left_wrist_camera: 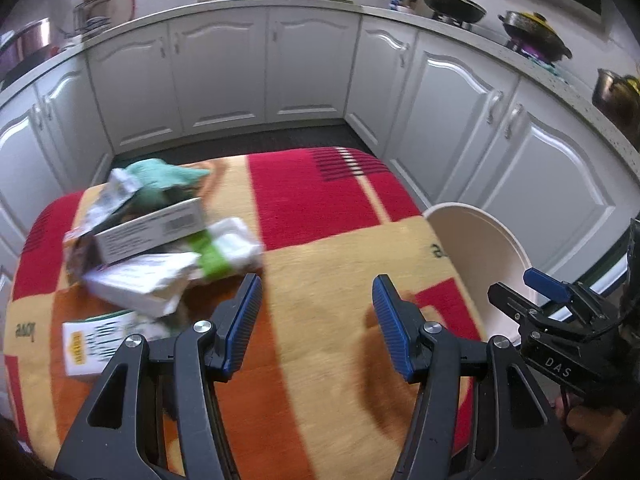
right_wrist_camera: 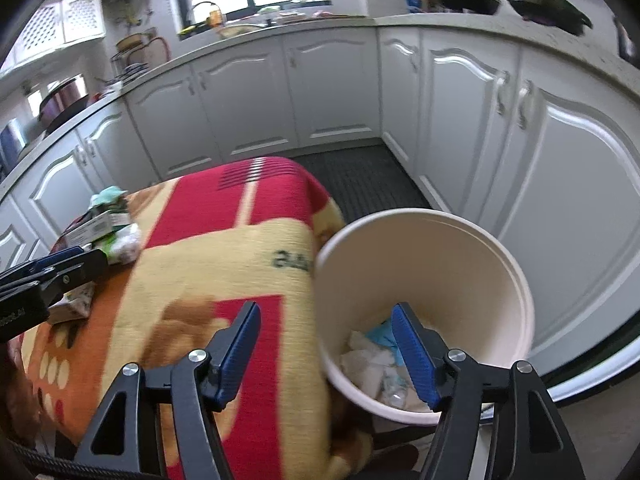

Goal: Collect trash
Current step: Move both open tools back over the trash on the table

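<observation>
A pile of trash (left_wrist_camera: 160, 240) lies on the left of the blanket-covered table (left_wrist_camera: 340, 280): white cartons, a green-and-white packet, crumpled foil and a teal cloth (left_wrist_camera: 164, 174). It also shows in the right wrist view (right_wrist_camera: 108, 228). My left gripper (left_wrist_camera: 316, 300) is open and empty above the table, right of the pile. A cream bin (right_wrist_camera: 424, 304) stands off the table's right edge and holds crumpled paper and blue scraps (right_wrist_camera: 376, 360). My right gripper (right_wrist_camera: 324, 328) is open and empty over the bin's near left rim.
A flat yellow-and-white carton (left_wrist_camera: 96, 344) lies at the table's near left. White kitchen cabinets (left_wrist_camera: 224, 76) curve around behind, with pans (left_wrist_camera: 456, 4) on the counter. A dark mat (right_wrist_camera: 360, 180) covers the floor beyond the table.
</observation>
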{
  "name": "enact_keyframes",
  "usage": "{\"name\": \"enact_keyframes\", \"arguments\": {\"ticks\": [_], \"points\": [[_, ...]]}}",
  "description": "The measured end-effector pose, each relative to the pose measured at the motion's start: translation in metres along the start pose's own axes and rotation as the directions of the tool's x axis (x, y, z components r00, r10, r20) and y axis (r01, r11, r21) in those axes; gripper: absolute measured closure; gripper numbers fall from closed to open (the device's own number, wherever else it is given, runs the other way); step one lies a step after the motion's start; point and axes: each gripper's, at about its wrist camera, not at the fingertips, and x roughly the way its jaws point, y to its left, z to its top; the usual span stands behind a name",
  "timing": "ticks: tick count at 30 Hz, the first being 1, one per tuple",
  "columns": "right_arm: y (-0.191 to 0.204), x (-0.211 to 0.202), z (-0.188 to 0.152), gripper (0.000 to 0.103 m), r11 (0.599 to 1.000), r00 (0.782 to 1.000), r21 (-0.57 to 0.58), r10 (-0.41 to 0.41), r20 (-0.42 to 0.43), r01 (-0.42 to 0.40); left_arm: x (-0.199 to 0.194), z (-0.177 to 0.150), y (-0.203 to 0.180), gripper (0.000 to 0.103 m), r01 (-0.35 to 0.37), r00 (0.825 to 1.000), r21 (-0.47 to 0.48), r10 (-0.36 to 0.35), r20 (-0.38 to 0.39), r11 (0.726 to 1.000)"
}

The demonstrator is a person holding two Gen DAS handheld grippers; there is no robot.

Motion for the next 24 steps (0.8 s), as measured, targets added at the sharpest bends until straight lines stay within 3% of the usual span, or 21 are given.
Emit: {"name": "enact_keyframes", "arguments": {"ticks": [12,19,22,24], "points": [[0.073,0.002,0.003,0.035,0.987,0.993,-0.101,0.119,-0.027,-0.121,-0.033,-0.025,0.08,0.042,-0.012,1.0,-0.056,0.011,-0.015,0.998],[0.104,0.016,0.001,0.035,0.975,0.982,-0.121,0.177,-0.071,-0.184,-0.037,-0.034,0.134,0.041,-0.138,0.99,-0.078,0.135,-0.043,0.987],[0.114,0.022,0.002,0.035,0.97,0.978,-0.135,0.189,-0.088,-0.2,-0.036,-0.033,0.164,0.041,-0.219,0.976,-0.112,0.215,-0.044,0.969],[0.12,0.026,0.003,0.035,0.968,0.977,-0.146,0.191,-0.096,-0.204,-0.029,-0.031,0.185,0.041,-0.296,0.955,-0.128,0.29,-0.063,0.947]]}}
